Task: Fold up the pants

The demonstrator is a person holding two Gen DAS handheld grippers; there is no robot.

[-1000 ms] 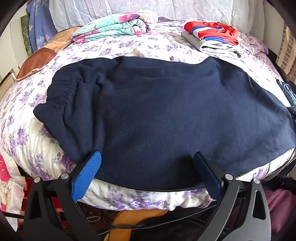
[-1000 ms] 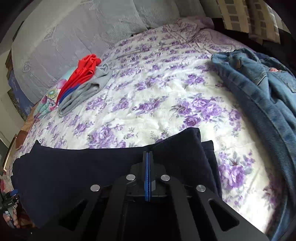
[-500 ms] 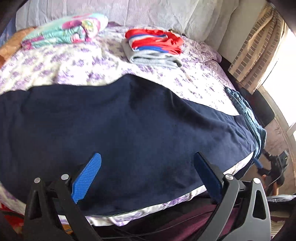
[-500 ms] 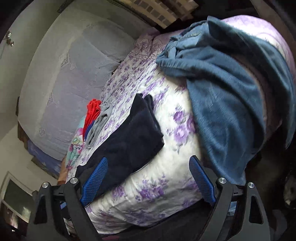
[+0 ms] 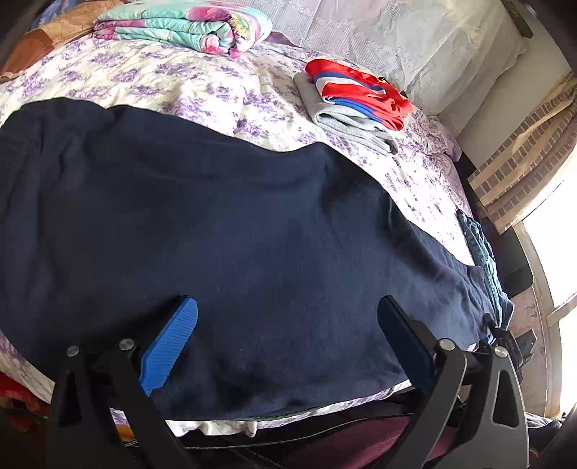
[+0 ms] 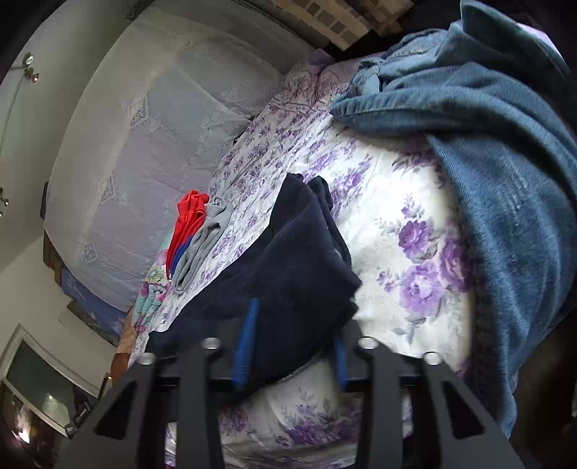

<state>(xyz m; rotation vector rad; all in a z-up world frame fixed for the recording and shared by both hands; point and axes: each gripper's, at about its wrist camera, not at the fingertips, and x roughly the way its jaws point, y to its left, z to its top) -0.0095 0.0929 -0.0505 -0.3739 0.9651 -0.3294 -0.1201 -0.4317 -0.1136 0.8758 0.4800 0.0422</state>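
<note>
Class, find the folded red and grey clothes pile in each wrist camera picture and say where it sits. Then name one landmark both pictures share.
Left wrist view: the red and grey clothes pile lies upper right of centre, on the floral bedspread beyond the navy pants.
Right wrist view: the pile appears left of centre, left of the navy pants.
Shared landmark: the navy pants.

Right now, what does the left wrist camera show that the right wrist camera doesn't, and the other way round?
Only the left wrist view shows the open left gripper over the wide middle of the navy pants, and the window. Only the right wrist view shows the right gripper astride the pants' leg end, and most of the blue jeans. Both show the pants, the red and grey folded clothes, the floral bedspread and the teal blanket.
</note>
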